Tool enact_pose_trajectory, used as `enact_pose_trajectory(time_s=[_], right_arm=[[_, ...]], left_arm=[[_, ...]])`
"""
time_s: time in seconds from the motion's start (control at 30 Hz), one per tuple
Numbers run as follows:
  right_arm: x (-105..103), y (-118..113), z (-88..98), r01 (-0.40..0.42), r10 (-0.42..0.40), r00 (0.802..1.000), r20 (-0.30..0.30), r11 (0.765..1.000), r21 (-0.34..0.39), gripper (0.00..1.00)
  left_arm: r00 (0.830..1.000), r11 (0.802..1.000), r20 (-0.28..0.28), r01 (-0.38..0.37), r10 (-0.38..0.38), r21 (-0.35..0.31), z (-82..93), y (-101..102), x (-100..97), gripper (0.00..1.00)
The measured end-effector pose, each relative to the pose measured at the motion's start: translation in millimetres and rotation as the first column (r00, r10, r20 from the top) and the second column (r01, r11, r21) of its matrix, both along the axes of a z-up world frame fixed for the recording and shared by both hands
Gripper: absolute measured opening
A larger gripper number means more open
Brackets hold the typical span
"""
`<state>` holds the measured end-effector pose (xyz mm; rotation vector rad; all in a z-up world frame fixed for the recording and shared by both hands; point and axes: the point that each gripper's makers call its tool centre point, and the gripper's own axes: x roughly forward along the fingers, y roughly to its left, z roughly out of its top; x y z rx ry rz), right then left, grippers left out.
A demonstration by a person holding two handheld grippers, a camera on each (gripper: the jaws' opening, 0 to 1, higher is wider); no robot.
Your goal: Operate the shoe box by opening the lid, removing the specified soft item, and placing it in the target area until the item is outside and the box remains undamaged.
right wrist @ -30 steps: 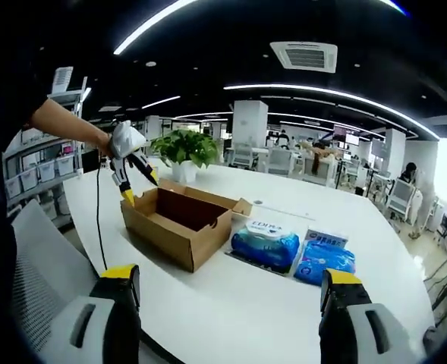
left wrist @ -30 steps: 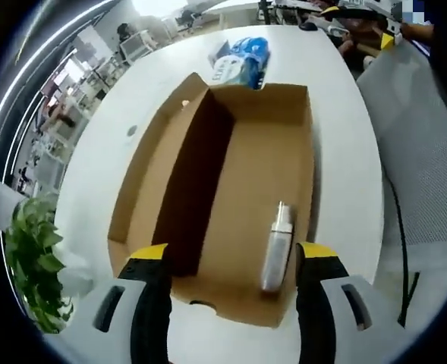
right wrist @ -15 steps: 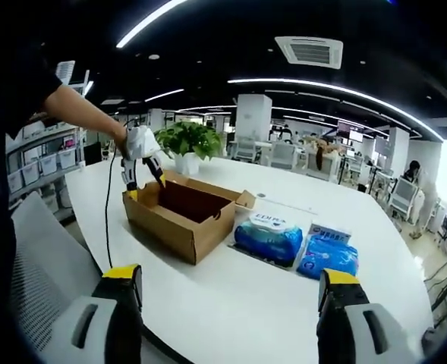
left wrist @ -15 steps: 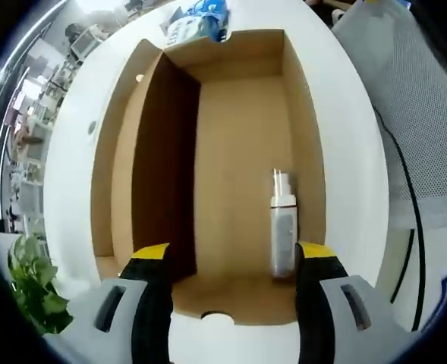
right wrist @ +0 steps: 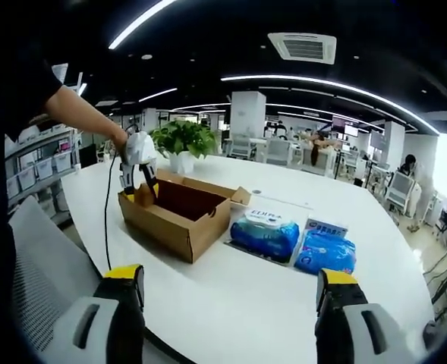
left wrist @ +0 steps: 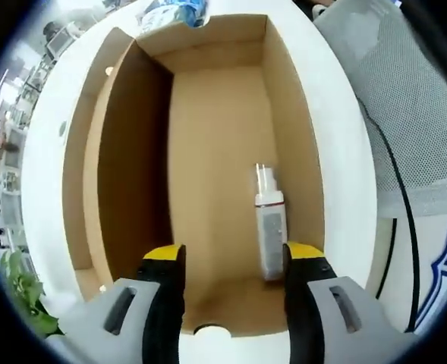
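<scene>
Lowered since a second ago, the left gripper (left wrist: 233,262) now dips into the open brown cardboard shoe box (left wrist: 284,114), jaws apart and holding nothing. Just ahead of its right jaw a slim white spray bottle (left wrist: 269,224) lies along the box's wall. From the right gripper (right wrist: 227,284), also parted and empty, two blue wet-wipe packs (right wrist: 265,233) lie ahead beside the box on the white table (right wrist: 231,303).

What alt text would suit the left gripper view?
Open left tool with yellow-tipped jaws reaches down into an open brown cardboard shoe box, beside a small white spray bottle lying on its floor. The box sits on a white table.
</scene>
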<state>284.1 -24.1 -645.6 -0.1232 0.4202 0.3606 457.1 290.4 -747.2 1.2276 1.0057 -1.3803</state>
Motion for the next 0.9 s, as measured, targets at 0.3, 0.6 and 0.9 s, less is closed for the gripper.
enact_pose_trajectory(time_s=[0.3, 0.6, 0.9], right_arm=[[1, -3, -1.7, 0.018, -0.018, 1.000, -0.012, 1.000, 0.007, 0.92], [1, -4, -3.5, 0.026, -0.026, 0.999, -0.019, 1.000, 0.010, 0.90], [1, -4, -3.2, 0.032, -0.031, 0.999, -0.018, 0.999, 0.012, 0.90]], left_arm=[[0.997, 0.999, -0.067, -0.040, 0.038, -0.026, -17.0, 0, -9.3, 0.43], [0.995, 0.994, -0.060, -0.089, 0.085, -0.065, -14.1, -3, -2.1, 0.44], [0.997, 0.994, -0.018, -0.079, 0.078, -0.076, -7.8, -5, 8.8, 0.43]])
